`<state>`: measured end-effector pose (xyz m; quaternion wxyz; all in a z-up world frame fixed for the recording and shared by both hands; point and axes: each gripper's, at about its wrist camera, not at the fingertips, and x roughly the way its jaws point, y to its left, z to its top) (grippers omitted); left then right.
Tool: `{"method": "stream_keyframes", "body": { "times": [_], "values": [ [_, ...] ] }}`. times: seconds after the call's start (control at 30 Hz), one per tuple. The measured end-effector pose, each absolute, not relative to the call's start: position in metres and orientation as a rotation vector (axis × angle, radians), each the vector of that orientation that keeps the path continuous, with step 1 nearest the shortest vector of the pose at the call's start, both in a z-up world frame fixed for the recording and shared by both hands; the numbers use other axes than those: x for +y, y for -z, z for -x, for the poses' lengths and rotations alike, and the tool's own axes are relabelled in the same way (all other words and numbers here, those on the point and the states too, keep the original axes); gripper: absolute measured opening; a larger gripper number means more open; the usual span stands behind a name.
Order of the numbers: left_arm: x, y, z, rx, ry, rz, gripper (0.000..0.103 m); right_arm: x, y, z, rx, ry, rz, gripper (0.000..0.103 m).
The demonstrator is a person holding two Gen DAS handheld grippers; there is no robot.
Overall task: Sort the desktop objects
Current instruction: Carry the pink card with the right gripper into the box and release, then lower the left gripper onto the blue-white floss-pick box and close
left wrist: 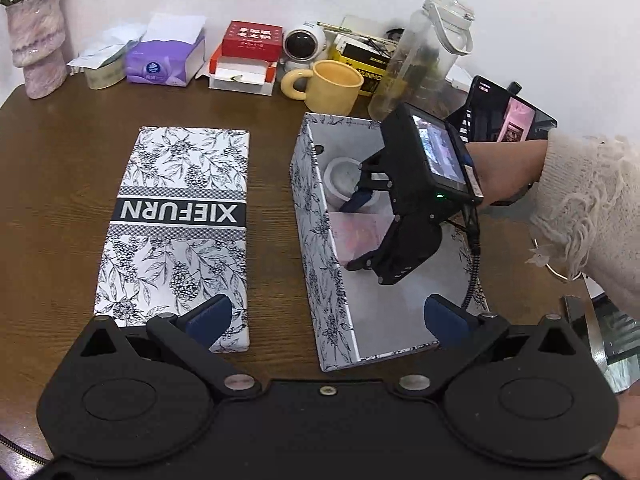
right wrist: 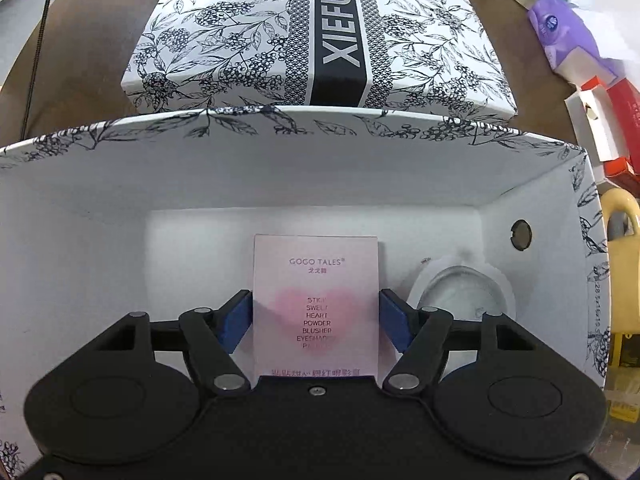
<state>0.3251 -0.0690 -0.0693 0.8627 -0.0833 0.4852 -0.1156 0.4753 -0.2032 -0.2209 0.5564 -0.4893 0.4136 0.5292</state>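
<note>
Brown wooden desk (left wrist: pixel 60 184) against a white wall, clutter along the back: purple tissue pack (left wrist: pixel 162 62), red box (left wrist: pixel 250 42), yellow mug (left wrist: pixel 330 86), clear bottle (left wrist: pixel 420 56). Patterned lid (left wrist: pixel 176 232) lay flat on the desk, just left of the open patterned box (left wrist: pixel 316 240). I had the right claw (right wrist: pixel 316 320) down inside the box, its blue pads on either side of the pink palette card (right wrist: pixel 316 280); contact looked likely on both edges, but I couldn't tell if it was actually clamped. Tape roll (left wrist: pixel 340 176) sat at the box's far end. Left claw (left wrist: pixel 326 318) hung spread wide and empty over the box's near corner.
</note>
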Motion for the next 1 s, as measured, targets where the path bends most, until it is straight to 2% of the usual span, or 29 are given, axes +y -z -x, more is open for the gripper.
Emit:
{"method": "stream_keyframes", "body": {
  "times": [0.1,0.17,0.23,0.7,1.0],
  "values": [
    [-0.07,0.066,-0.322,1.013,0.256,0.168,0.103,-0.204,0.216,-0.473,0.995,-1.234,1.13,0.079],
    [-0.07,0.064,-0.32,1.01,0.264,0.166,0.103,-0.205,0.209,-0.47,1.006,-1.219,1.104,0.093],
    [-0.068,0.062,-0.316,1.005,0.277,0.17,0.103,-0.207,0.2,-0.465,1.003,-1.2,1.081,0.099],
    [-0.077,0.047,-0.299,0.989,0.453,0.008,0.103,-0.257,0.084,-0.425,0.803,-0.882,0.638,0.103],
    [-0.12,0.06,-0.286,0.992,0.658,-0.212,0.103,-0.312,0.06,-0.348,0.894,-0.674,0.486,0.103]
  ]
}}
